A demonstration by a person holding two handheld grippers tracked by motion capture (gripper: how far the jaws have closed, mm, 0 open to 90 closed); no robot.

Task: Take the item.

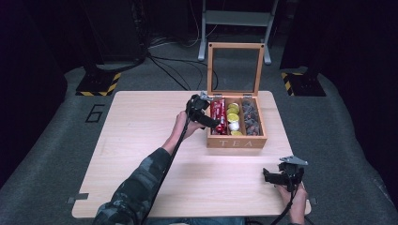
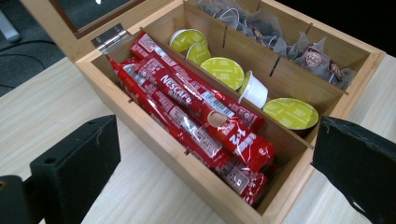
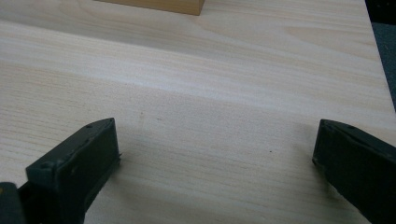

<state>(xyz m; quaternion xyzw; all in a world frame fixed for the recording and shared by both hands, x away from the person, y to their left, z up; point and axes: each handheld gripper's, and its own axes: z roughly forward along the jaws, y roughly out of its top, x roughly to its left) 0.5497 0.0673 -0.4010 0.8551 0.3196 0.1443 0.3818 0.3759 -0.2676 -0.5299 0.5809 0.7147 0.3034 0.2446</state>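
Observation:
A wooden tea box (image 1: 236, 142) stands open on the table, its glass lid (image 1: 235, 68) upright. My left gripper (image 1: 210, 112) hovers at the box's left side, open and holding nothing. In the left gripper view its jaws stand wide apart (image 2: 215, 158) over the compartment of red Nescafé sticks (image 2: 196, 109). Green-lidded capsules (image 2: 222, 72) fill the middle compartment and tea bags (image 2: 299, 49) the far one. My right gripper (image 1: 271, 174) rests low near the table's front right corner, open and empty (image 3: 215, 158) over bare wood.
The light wooden table (image 1: 141, 140) has free room left of and in front of the box. A corner of the box (image 3: 159, 5) sits ahead of the right gripper. Cables (image 1: 173, 70) and stand feet (image 1: 98, 84) lie on the floor behind.

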